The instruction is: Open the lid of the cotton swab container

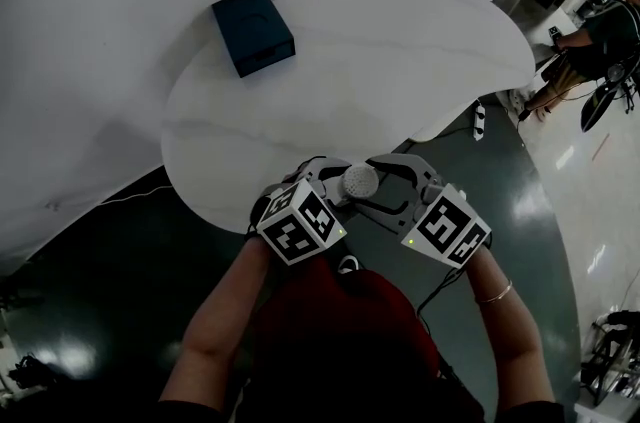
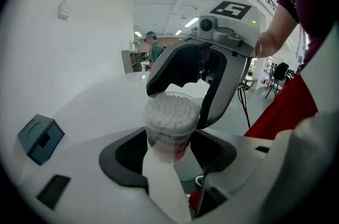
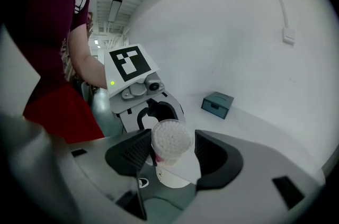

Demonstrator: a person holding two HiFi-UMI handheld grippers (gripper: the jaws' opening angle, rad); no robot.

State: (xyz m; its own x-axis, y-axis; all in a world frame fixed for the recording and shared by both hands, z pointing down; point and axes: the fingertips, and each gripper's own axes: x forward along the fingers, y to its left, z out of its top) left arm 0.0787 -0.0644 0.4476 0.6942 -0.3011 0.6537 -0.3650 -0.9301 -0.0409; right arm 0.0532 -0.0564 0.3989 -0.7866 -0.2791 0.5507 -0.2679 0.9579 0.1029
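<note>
Cotton swab container (image 2: 170,118) upright in left gripper (image 2: 171,139)

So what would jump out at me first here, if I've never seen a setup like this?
First, the clear cotton swab container, packed with white tips, at the near edge of the round white table. The left gripper clamps its body, while the right gripper has its jaws open around the top. After that, the dark blue box sitting alone at the table's far left.
</note>
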